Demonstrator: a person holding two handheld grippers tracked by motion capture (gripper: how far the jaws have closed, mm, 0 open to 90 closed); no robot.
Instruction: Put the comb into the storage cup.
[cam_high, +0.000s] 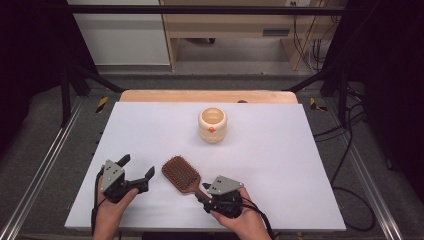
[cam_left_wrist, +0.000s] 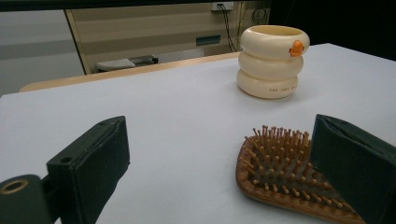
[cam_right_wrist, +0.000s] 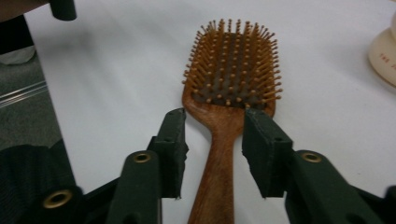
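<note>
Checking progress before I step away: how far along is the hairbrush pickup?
Done: the right gripper straddles the handle of the brown wooden paddle hairbrush. In hand: its jaws flank the handle, gaps visible on both sides. Left: gripping and lifting; the brush lies flat on the white table. The left gripper stands open beside it.

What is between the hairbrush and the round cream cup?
Nothing. Between the hairbrush and the cream cup there is just bare white table, as the high view shows.
</note>
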